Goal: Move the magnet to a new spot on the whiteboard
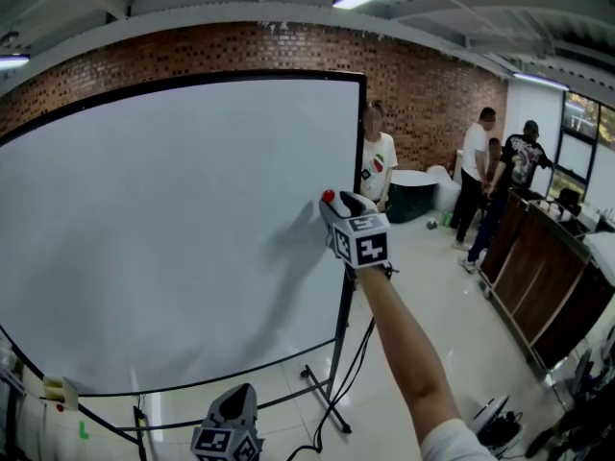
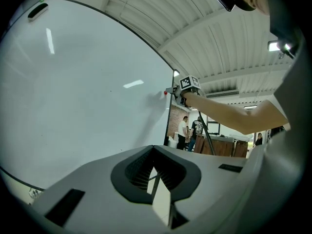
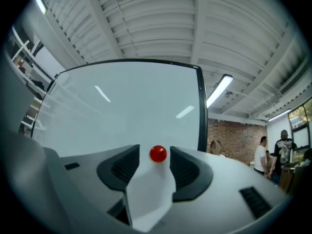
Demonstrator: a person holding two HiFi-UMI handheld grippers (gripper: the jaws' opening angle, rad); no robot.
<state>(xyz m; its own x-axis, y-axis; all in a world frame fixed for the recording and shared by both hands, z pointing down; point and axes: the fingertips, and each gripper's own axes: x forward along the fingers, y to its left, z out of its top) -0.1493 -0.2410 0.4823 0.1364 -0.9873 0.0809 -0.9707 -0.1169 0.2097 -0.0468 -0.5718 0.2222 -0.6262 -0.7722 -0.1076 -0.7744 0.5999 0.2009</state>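
right gripper [image 1: 335, 205] is hovering with jaws released around the red magnet [image 3: 158, 153] on the whiteboard [image 1: 173, 229], left gripper [image 2: 153, 150] is hanging clenched, empty

Whiteboard [image 1: 173, 238]: smooth, glossy white, you see ceiling lights mirrored in it. Frame [image 1: 362, 161]: thin, black, matt. Magnet [image 3: 158, 153]: red, glossy, smooth ball. Your right gripper [image 3: 156, 156] and left gripper [image 2: 154, 149]: matt grey plastic shells, dark ribbed pads [image 3: 124, 167]. Wall [image 1: 432, 94]: rough matt brick. Floor [image 1: 432, 277]: pale, glossy. Counter [image 1: 538, 277]: dark wood.
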